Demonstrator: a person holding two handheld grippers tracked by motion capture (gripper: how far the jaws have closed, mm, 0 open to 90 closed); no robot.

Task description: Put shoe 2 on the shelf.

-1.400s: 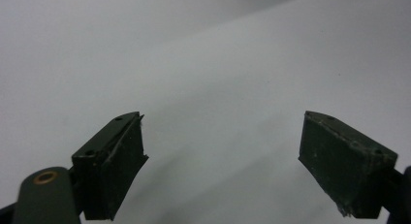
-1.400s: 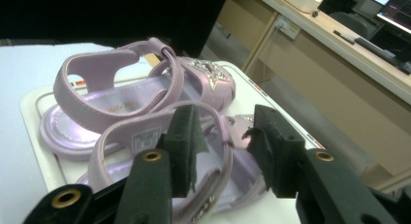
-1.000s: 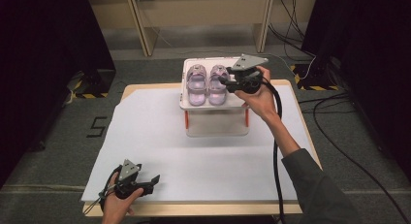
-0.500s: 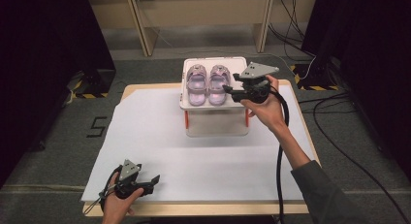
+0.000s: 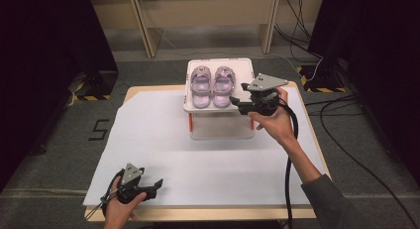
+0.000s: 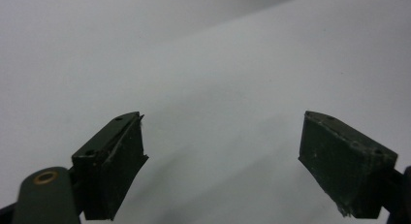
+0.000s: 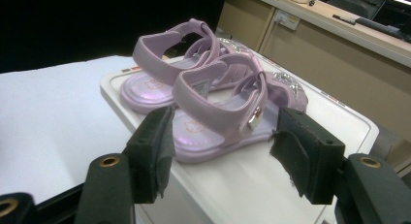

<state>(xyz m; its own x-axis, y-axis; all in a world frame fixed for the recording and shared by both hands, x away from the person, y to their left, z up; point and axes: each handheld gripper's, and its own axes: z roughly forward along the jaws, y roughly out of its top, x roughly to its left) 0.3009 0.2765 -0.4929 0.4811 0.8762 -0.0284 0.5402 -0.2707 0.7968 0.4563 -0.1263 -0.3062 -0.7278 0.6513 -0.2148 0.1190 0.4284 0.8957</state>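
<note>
From the high view, a pair of purple sandals (image 5: 213, 86) sits side by side on the white lid (image 5: 245, 70) of a clear box (image 5: 223, 127) at the far middle of the paper-covered table (image 5: 148, 135). The right gripper (image 5: 236, 102) hovers at the lid's right edge, just beside the right sandal. The left gripper (image 5: 157, 185) rests low at the near left corner.

In the left gripper view, its jaws stand wide apart over bare white paper (image 6: 218, 78).

In the right gripper view, the jaws are spread wide, and the nearer sandal's heel strap (image 7: 213, 112) shows between them, not gripped.
</note>
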